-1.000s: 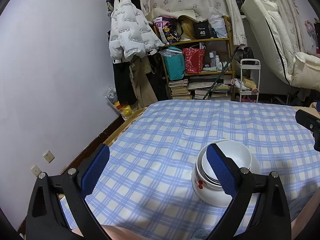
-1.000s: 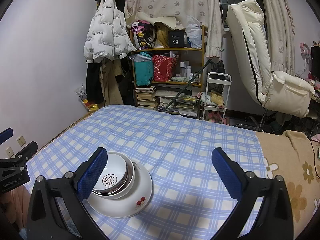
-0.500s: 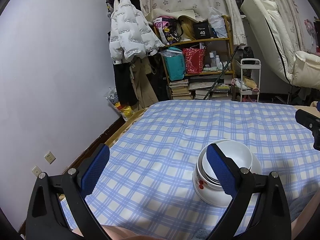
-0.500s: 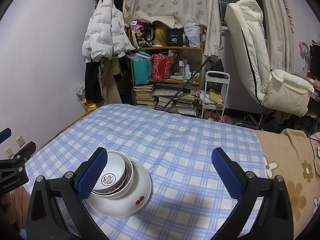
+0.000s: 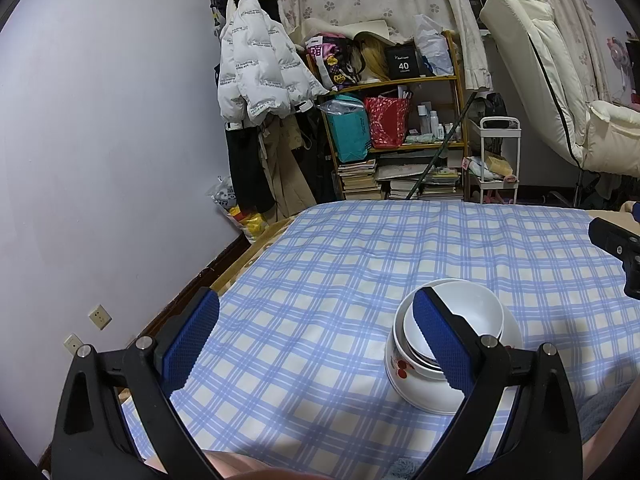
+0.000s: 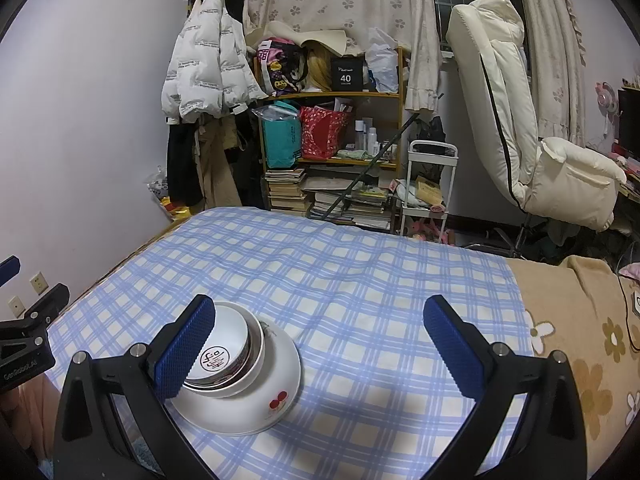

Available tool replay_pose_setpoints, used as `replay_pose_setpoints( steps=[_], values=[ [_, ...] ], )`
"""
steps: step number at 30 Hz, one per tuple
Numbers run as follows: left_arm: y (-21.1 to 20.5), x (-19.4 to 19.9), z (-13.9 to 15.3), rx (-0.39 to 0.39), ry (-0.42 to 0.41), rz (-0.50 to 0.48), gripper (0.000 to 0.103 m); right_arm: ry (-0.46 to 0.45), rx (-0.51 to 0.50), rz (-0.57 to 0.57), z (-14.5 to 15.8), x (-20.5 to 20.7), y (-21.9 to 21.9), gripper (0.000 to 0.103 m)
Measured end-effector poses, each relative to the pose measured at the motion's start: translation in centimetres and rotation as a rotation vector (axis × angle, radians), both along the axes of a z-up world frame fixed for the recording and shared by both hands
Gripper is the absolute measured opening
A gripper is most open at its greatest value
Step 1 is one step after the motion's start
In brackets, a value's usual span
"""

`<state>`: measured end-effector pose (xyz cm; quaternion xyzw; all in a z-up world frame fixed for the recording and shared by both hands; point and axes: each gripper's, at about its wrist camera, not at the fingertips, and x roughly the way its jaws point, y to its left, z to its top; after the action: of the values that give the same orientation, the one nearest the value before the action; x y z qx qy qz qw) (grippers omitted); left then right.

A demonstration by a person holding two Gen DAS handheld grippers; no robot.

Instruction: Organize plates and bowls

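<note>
A nested stack of white bowls (image 5: 460,328) sits on the blue checked cloth (image 5: 340,280). The outer bowl has a red cherry mark; the inner bowl (image 6: 228,344) shows a round red-and-black stamp. My left gripper (image 5: 316,332) is open and empty, its right finger in front of the stack. My right gripper (image 6: 320,340) is open and empty, with its left finger in front of the stack, which lies at its lower left (image 6: 256,392). Both hover above the cloth.
A cluttered shelf (image 5: 400,120) with books and bags, a white jacket (image 5: 256,76), a small white cart (image 6: 428,184) and a cream recliner (image 6: 540,140) stand beyond the far edge. A beige flowered blanket (image 6: 580,340) lies right of the cloth. The wall is at left.
The right gripper's view has shifted slightly, tilting up and drifting a little. The left gripper and the bowls have not visibly moved.
</note>
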<state>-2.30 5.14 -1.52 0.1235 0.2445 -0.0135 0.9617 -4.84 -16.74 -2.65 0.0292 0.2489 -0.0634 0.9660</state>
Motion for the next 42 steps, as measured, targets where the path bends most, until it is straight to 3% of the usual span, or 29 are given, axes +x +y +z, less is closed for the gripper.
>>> replay_pose_setpoints(
  steps=[42],
  values=[
    [0.14, -0.03, 0.00, 0.004, -0.003, -0.010, 0.096, 0.005, 0.001, -0.002, 0.27, 0.07, -0.23, 0.103]
  ],
)
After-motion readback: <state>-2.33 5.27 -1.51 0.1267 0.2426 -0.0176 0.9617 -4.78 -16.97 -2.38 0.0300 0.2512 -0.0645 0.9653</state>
